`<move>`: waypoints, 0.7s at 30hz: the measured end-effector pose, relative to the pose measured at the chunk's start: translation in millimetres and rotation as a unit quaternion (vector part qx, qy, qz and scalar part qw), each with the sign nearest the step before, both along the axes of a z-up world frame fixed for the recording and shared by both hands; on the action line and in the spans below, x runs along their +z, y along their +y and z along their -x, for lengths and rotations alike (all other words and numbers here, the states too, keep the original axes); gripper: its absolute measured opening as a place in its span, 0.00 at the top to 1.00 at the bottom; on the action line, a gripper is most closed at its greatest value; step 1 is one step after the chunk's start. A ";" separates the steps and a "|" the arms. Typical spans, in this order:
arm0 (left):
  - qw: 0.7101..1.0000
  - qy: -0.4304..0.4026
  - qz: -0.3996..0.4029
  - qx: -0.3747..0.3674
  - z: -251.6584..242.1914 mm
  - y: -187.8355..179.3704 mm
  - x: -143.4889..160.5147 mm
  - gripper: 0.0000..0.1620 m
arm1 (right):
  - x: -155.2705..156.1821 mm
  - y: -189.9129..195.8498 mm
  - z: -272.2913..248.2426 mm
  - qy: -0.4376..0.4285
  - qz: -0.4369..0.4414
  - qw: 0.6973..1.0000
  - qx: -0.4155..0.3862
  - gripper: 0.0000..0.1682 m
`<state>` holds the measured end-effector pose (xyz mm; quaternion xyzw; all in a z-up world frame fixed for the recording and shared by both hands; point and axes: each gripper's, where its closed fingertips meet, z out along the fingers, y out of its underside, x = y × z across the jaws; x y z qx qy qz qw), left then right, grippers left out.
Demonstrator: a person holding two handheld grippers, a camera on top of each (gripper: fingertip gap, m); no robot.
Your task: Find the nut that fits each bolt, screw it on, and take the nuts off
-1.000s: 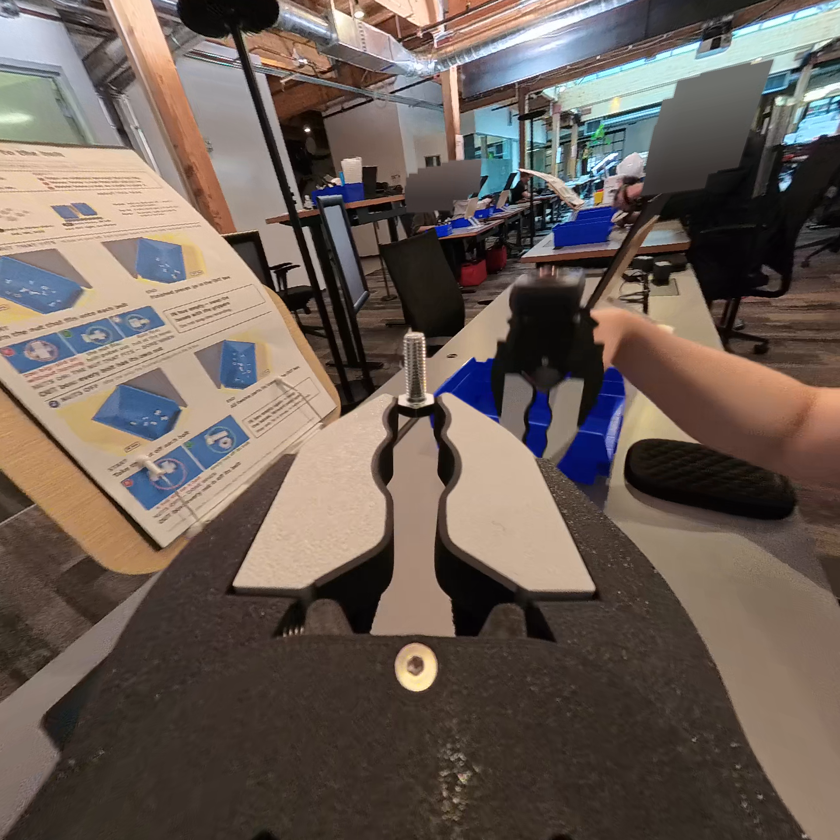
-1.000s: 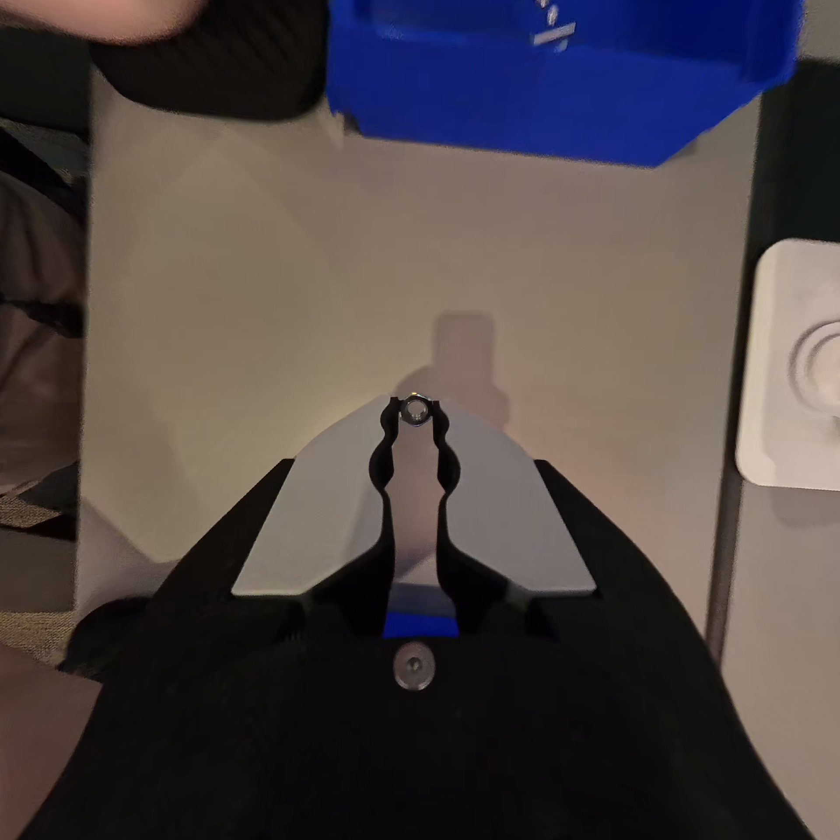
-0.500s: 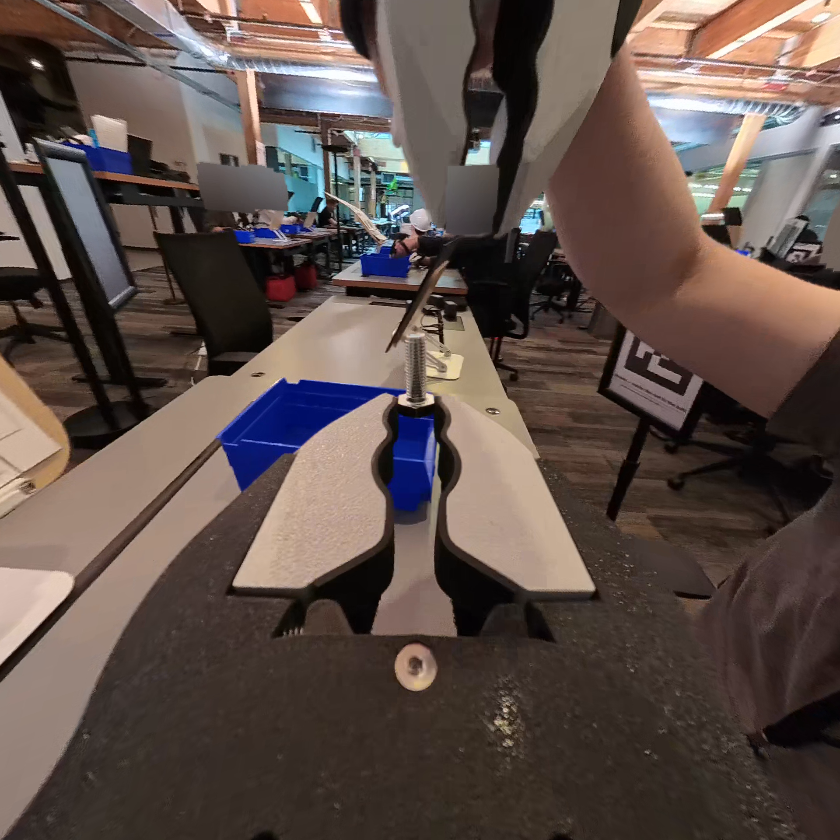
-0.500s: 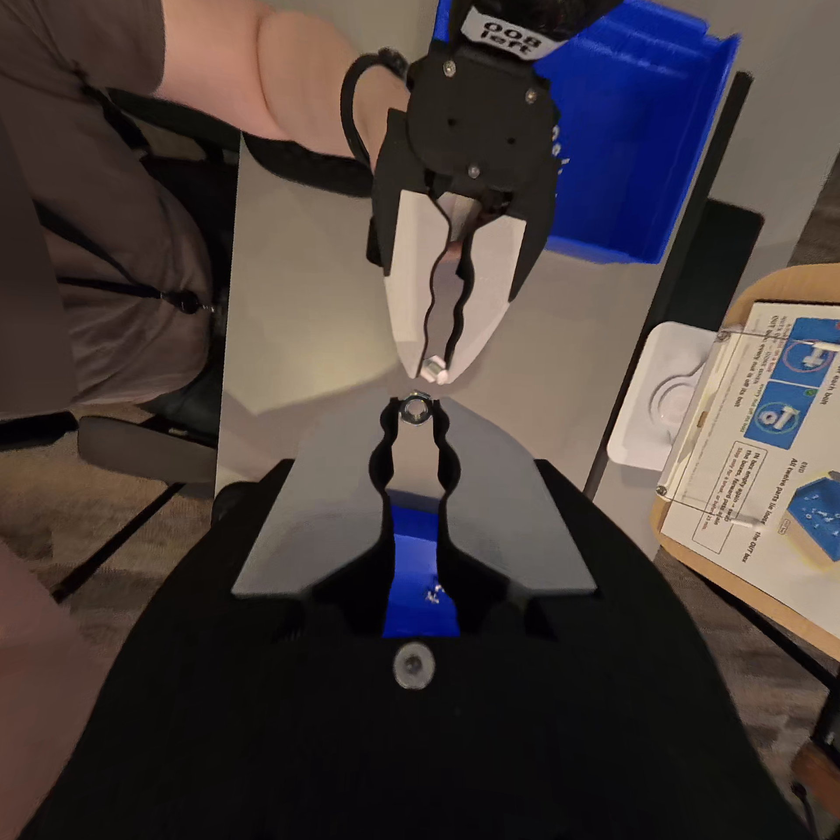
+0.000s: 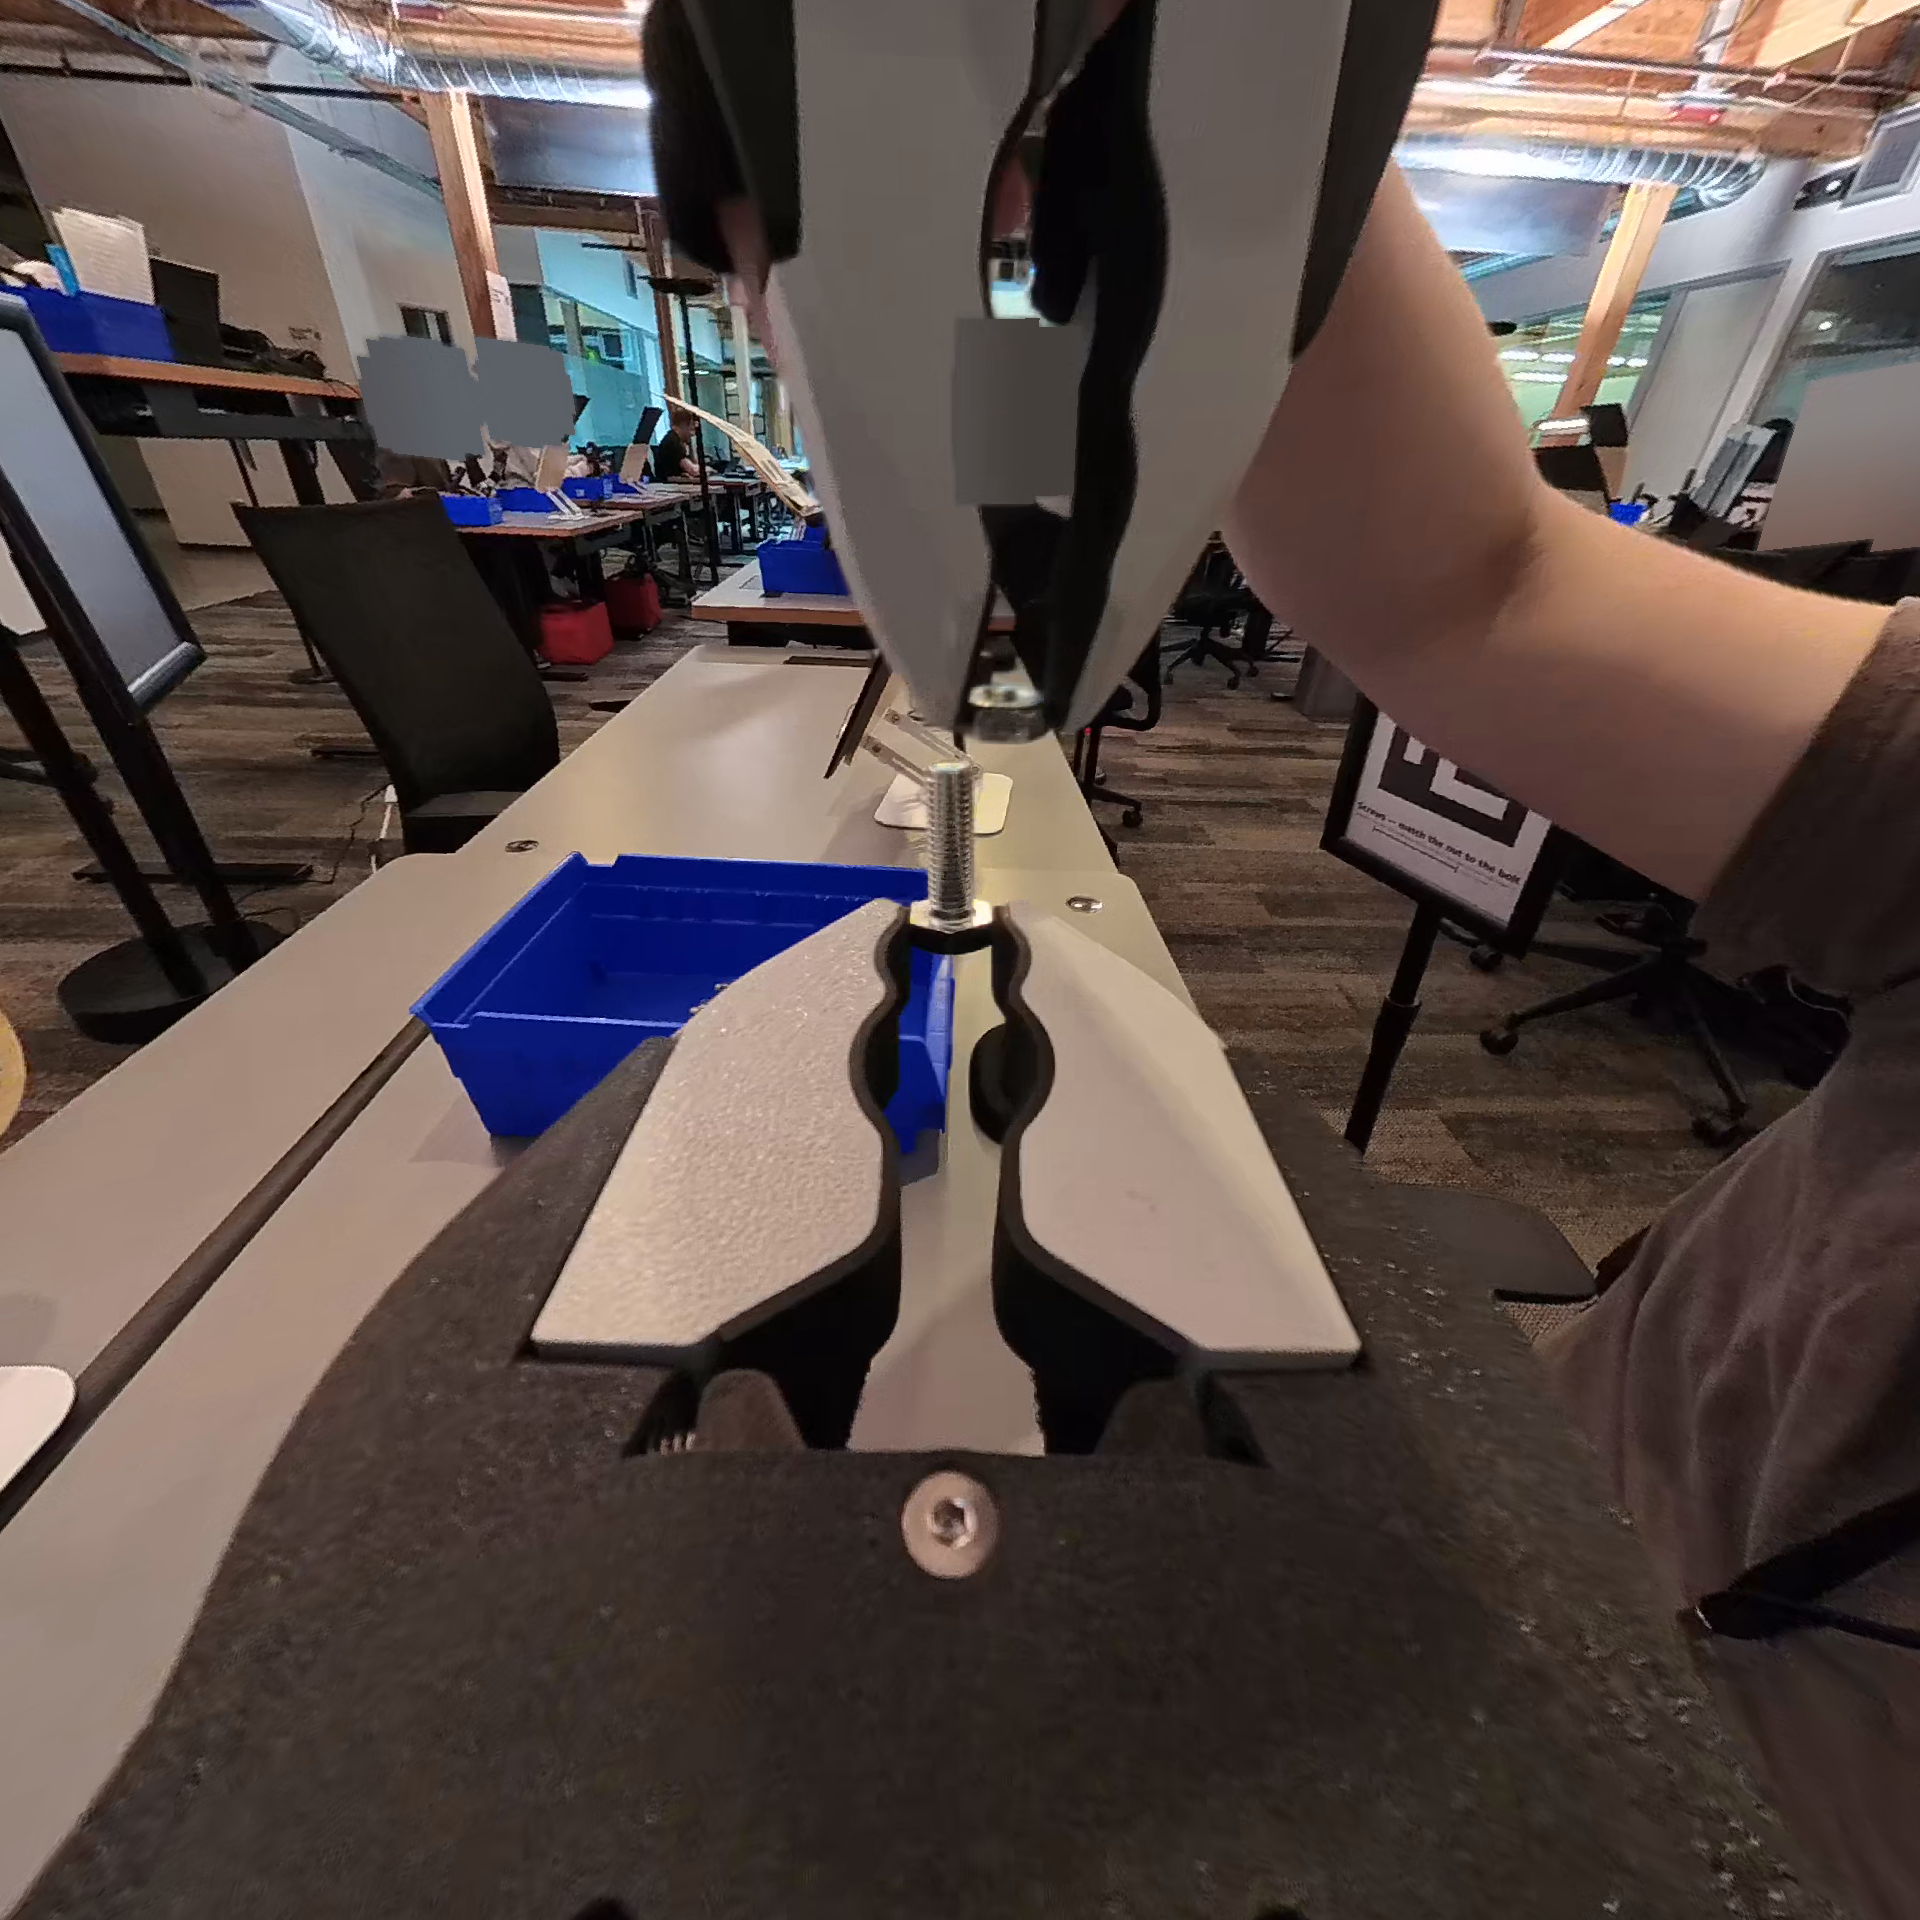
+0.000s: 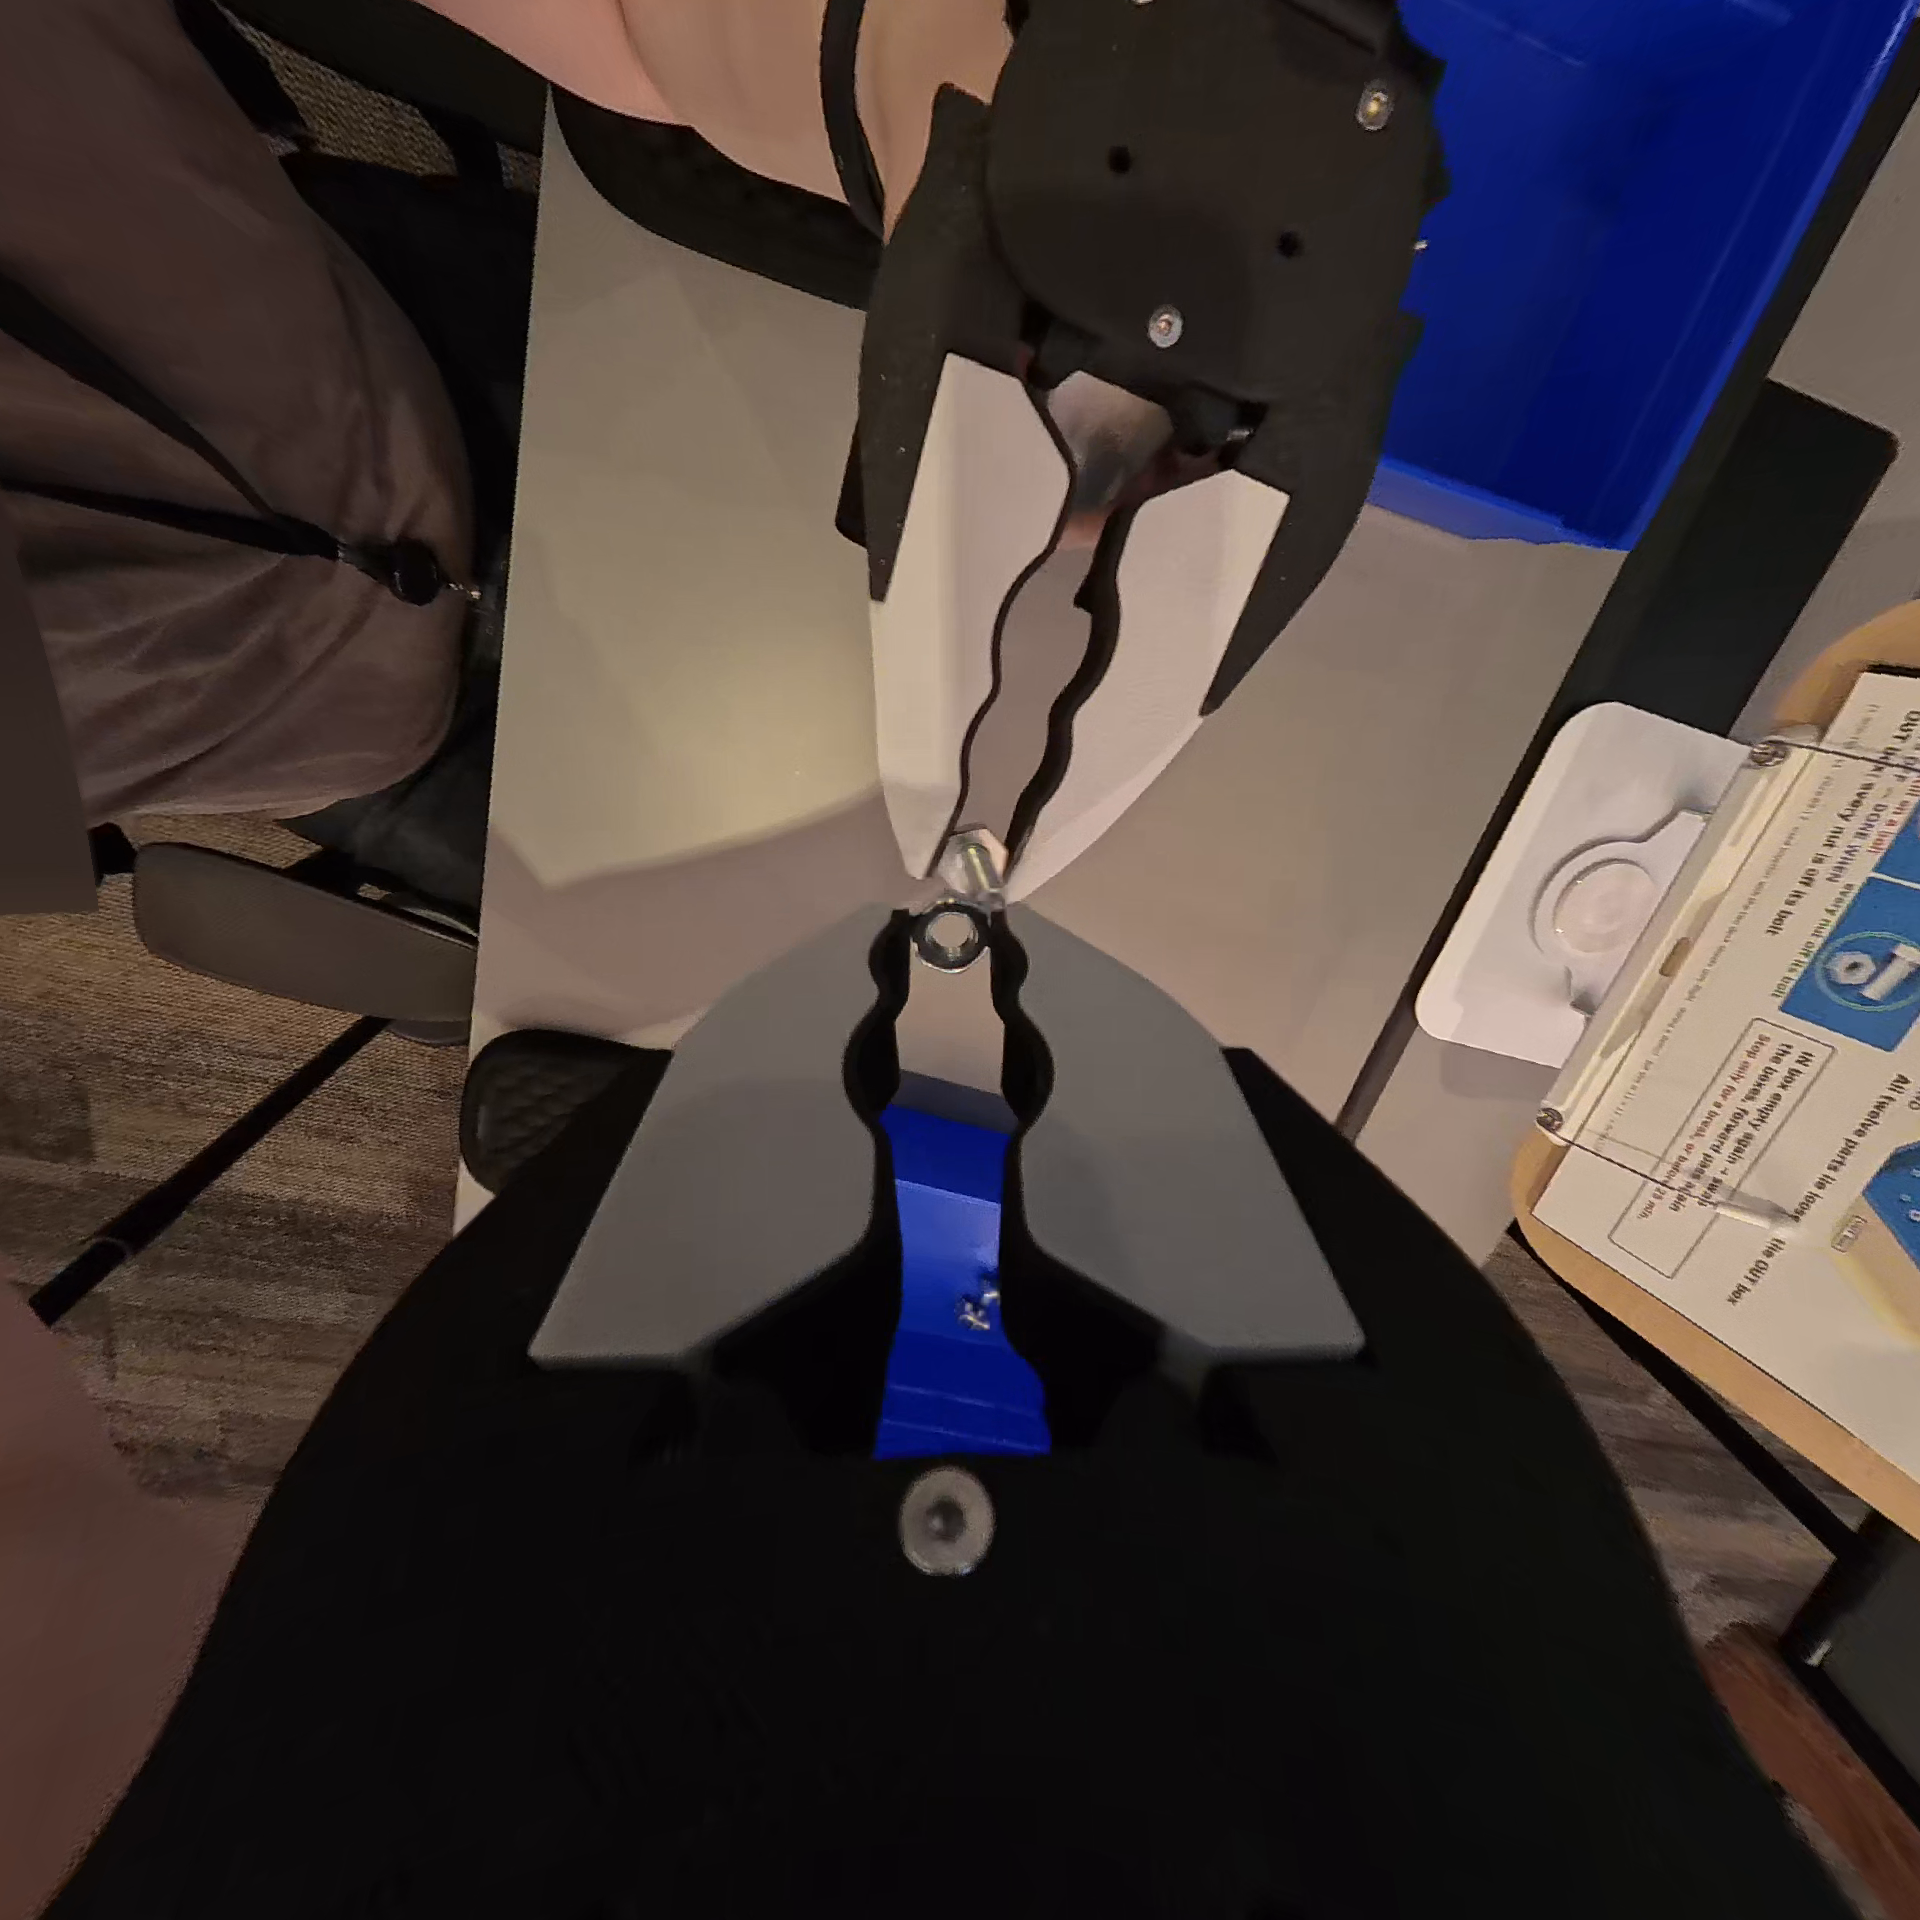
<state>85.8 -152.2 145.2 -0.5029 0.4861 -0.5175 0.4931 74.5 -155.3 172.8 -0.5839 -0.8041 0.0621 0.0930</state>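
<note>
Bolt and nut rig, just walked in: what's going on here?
A person holds a two-finger gripper in each hand. The left gripper is shut on the hex head of a silver threaded bolt, shank pointing up. The right gripper, shut on a small silver hex nut, hangs above with the nut roughly in line with the bolt's tip. There is a small gap; threading has not begun. A blue plastic bin sits on the grey table behind.

A laminated instruction sheet (image 6: 1756,1049) with printed text and blue pictures lies on a wooden board at the right edge of the right wrist view. In the left wrist view a framed sign (image 5: 1439,821) on a stand carries a black-and-white marker pattern with one printed line beneath.
</note>
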 end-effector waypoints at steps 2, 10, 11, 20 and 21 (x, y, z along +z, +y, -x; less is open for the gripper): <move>1.000 -0.004 0.000 -0.009 0.2 -3.3 1.5 0.91 | -1.3 1.1 1.6 0.002 -0.007 1.000 0.006 0.91; 1.000 -0.003 -0.015 -0.013 0.2 -7.2 2.3 0.91 | -3.3 0.3 5.0 0.002 -0.007 1.000 0.016 0.90; 1.000 -0.003 -0.018 -0.014 0.2 -7.6 2.2 0.91 | -3.3 -0.1 4.8 0.000 -0.006 1.000 0.017 0.90; 0.999 -0.011 -0.044 0.022 5.7 -0.8 7.9 0.91 | 2.5 5.0 9.9 0.024 -0.001 0.999 -0.031 0.91; 0.998 -0.010 -0.045 0.033 6.8 2.0 8.3 0.91 | 2.9 7.3 11.1 0.029 -0.002 0.999 -0.042 0.91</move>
